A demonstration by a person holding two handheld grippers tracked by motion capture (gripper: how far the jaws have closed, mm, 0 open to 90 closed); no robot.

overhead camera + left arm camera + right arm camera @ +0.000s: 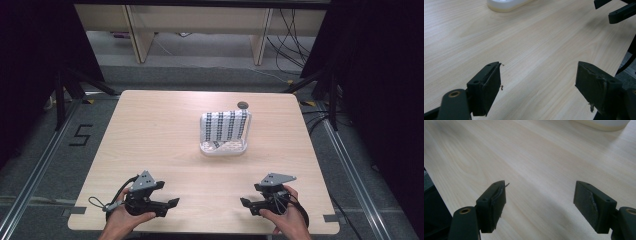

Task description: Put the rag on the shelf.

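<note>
Broadly, a light wooden table [150, 150] takes up the middle of the high view, standing on a grey floor with black curtains to either side. Toward its far right of centre sits a white perforated basket [224, 147], and a white cloth with dark checked stripes [225, 126] stands folded inside it, leaning against the back wall and rising above the rim. Just behind the basket, a small dark round object [243, 105] lies on the tabletop; what it is cannot be told. Near the front edge, well apart from the basket, the left gripper [170, 204] is held in the person's left hand [122, 220], and the right gripper [246, 204] in the right hand [287, 220], their tips turned toward each other. Each gripper's own view shows its two black jaws spread wide with bare wood between them and nothing held; the pads [489, 87] look worn, with frayed edges [499, 195].
</note>
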